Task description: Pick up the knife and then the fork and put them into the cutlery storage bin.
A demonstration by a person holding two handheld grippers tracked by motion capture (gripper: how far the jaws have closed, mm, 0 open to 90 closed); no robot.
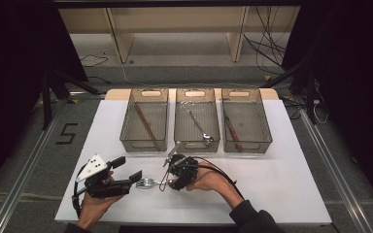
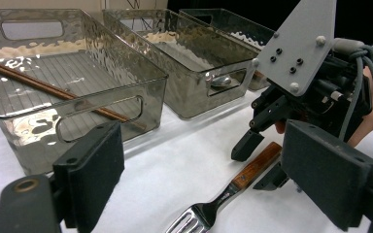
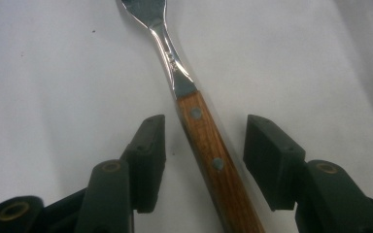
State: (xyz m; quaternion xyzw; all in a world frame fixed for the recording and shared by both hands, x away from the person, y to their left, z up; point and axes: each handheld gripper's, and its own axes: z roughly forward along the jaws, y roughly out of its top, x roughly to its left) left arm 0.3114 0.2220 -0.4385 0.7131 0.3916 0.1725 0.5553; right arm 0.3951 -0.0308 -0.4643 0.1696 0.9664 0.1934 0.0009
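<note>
A steel fork with a riveted wooden handle (image 3: 209, 155) is seen lying flat on the white table (image 1: 281, 179), its long axis running from three to nine o'clock in the high view, tines toward nine. The handle is straddled by the open right gripper (image 3: 205, 145), untouched by either jaw. The left gripper (image 1: 127, 170), spread wide and empty, is held just beyond the tines.

Fork (image 1: 148, 183) before three bins (image 1: 195, 141)
</note>
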